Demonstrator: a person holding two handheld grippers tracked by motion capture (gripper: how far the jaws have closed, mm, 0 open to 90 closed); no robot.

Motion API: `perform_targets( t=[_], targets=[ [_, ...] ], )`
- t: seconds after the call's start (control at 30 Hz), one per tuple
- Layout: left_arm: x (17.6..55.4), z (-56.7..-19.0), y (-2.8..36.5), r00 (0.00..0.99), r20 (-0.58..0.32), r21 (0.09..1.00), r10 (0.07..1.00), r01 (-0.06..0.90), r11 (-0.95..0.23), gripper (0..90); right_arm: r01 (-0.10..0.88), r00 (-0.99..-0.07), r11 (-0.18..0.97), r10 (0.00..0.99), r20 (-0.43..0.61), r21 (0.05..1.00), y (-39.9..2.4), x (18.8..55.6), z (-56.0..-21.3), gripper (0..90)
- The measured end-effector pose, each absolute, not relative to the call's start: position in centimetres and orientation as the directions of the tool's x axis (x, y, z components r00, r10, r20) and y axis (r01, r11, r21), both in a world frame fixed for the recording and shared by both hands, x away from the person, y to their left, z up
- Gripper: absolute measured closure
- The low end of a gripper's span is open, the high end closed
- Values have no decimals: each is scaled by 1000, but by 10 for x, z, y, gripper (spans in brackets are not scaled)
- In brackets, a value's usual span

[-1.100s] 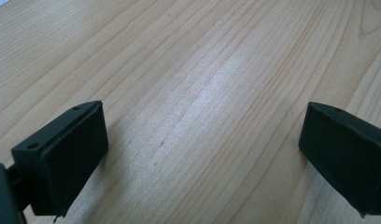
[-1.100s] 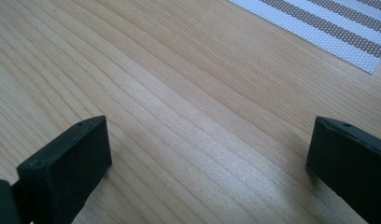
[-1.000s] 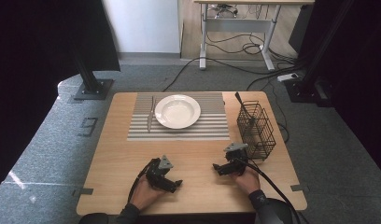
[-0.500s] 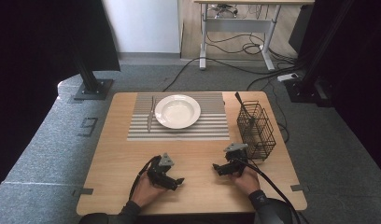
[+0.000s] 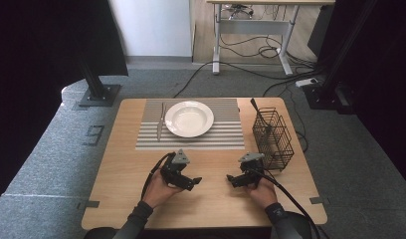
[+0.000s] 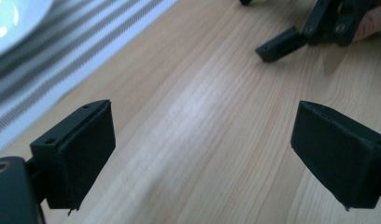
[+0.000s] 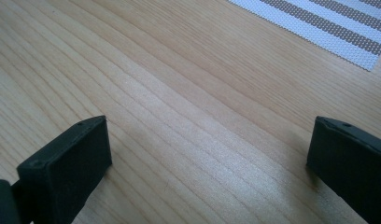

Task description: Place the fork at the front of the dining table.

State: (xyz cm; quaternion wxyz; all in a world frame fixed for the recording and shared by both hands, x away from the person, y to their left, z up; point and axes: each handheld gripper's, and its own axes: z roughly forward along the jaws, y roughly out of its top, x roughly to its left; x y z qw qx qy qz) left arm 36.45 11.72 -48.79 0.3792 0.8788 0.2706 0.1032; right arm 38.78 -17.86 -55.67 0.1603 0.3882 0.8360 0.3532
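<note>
wooden table (image 5: 211, 199) holds a knife (image 5: 160, 121) pointing away, beside plate (image 5: 189, 118).

Wooden table (image 5: 211, 209) carries a striped placemat (image 5: 226, 137) at its far half. On the mat — a white plate (image 5: 189, 118), with a knife (image 5: 160, 122) just left of it. A black wire basket (image 5: 273, 138) stands at the right edge — utensil handle protruding.

Wooden table (image 5: 116, 199): striped placemat (image 5: 226, 137), wire basket (image 5: 275, 139)

Left gripper (image 5: 193, 180) and right gripper (image 5: 232, 178) face each other, jaws wide apart.
</note>
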Motion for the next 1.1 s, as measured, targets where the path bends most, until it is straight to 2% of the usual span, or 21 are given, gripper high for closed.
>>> perform_targets(
  t=[0.3, 0.8, 1.1],
  targets=[
    [379, -463, 99, 854, 9, 728, 521, 351, -588, 99, 536, -647, 450, 762, 6, 715, -179, 388, -557, 0],
    [406, -427, 65, 878, -12, 754, 479, 322, -572, 131, 533, -650, 452, 760, 4, 715, -179, 388, -557, 0],
    [416, -405, 34, 897, 36, 751, 440, 266, -605, 143, 530, -651, 453, 759, 2, 717, -179, 388, -557, 0]
  ],
)
